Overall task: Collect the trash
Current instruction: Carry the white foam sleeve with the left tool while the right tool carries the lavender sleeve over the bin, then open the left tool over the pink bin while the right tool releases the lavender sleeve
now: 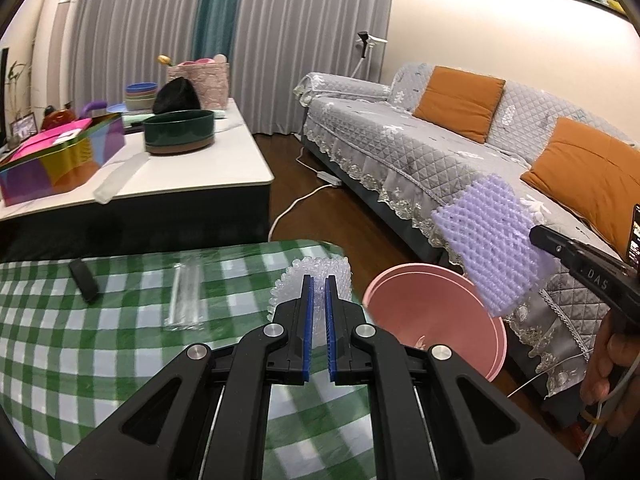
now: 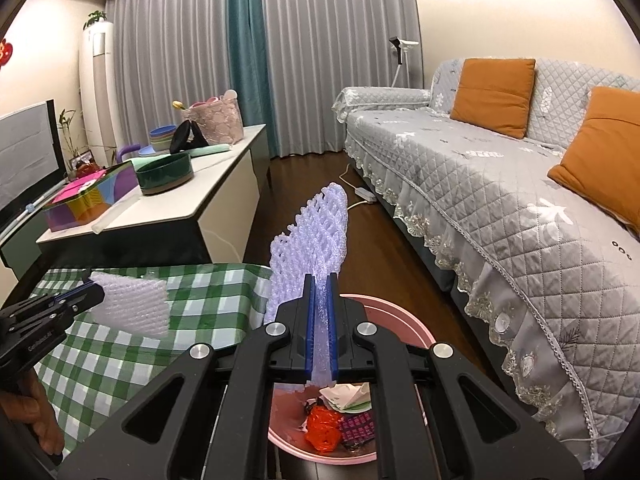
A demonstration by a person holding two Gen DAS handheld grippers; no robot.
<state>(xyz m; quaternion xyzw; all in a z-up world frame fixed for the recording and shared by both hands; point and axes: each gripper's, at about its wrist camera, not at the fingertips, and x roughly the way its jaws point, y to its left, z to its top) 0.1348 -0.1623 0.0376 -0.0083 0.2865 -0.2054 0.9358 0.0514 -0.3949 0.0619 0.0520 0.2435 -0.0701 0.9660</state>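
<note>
On the far left of the green-check table point(image 1: 80, 352) a black bar point(image 1: 83, 280) and a clear plastic sleeve point(image 1: 186, 298) lie untouched, well apart from my tools, prob. next to collect. My left tool point(image 1: 318, 280) is clamped narrow on a white foam net point(image 1: 320, 280); the net sticks out fwd past the tips, over the table's right edge. Right beside that edge, lower down, sits the pink bin point(image 1: 492, 340). So for the left tool the bin lies to the right and below, near but not under it yet. My right tool point(image 2: 320, 280) is also pinched tight, on a purple foam net point(image 2: 312, 232) standing upright w/ its long axis running up and away from the tips. From the right wrist view the bin point(image 2: 396, 320) is directly below this tool, w/ orange plastic point(image 2: 322, 426) and paper scraps inside. The right hand is the nearer one; I judge its drop comes first, left follows after sliding right.
</note>
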